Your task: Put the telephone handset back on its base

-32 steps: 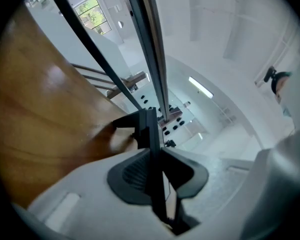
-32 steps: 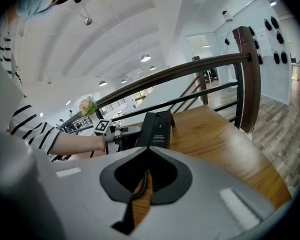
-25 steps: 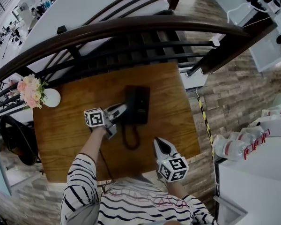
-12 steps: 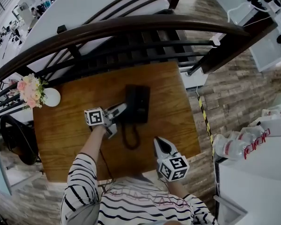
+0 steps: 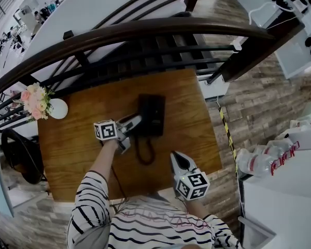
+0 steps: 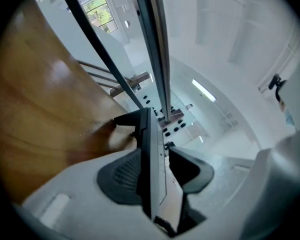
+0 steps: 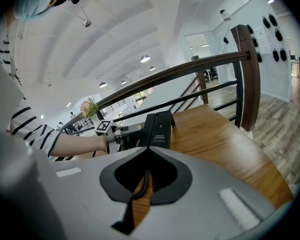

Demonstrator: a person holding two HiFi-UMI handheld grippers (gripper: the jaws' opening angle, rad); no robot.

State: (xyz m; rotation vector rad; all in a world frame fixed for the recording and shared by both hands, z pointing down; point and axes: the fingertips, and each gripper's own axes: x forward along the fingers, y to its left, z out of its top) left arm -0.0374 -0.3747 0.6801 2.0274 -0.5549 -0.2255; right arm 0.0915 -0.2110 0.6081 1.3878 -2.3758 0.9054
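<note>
Steep overhead head view and both gripper views share the telephone (image 5: 151,115).

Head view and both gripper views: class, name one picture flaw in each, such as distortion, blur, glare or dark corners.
Head view: wide-angle distortion bows the railing into an arc; the table is sharp. Left gripper view: black corners, the close handset looks soft, a pale sheen on the wood. Right gripper view: black corners too, and the ceiling light is blown out.

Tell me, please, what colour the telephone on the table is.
Black telephone, clearest in the head view.
</note>
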